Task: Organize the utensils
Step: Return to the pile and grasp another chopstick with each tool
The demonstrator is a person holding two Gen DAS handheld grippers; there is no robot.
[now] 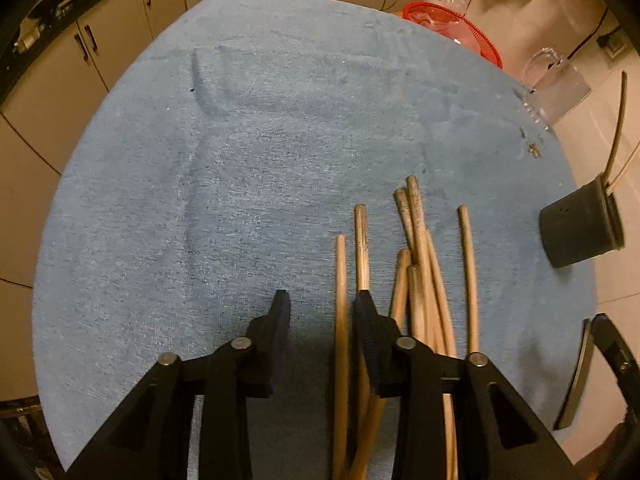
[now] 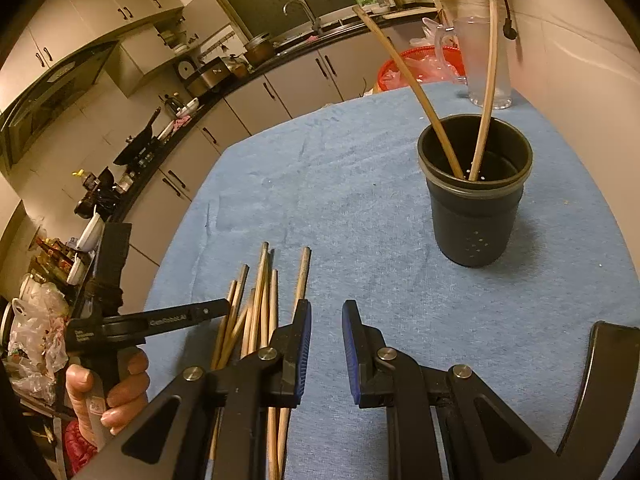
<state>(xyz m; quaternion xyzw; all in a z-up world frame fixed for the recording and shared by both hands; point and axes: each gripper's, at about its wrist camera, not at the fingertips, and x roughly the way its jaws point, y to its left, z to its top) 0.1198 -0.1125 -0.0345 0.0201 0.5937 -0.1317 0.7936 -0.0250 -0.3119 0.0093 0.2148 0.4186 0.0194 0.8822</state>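
- Left tongs point steeply down over the near edge of the surface. Jaws are apart, and one chopstick from the loose pile runs up between them. The pads don't look to be pressing on it yet, so I'd call them open around it. My guess is that one's being singled out for a pickup.
- The rest of the chopstick pile lies fanned out just right of those tongs, flat on the blue cloth, roughly parallel.
- Right tongs hover beside the pile with a narrow gap and nothing in it. Looks like they're just waiting their turn.
- The dark holder cup stands upright toward the far right edge, well apart from the pile.
- Left view only catches the cup's outside at the frame edge. The right view looks into it and shows two chopsticks already leaning inside, plus the hand holding the left tool.
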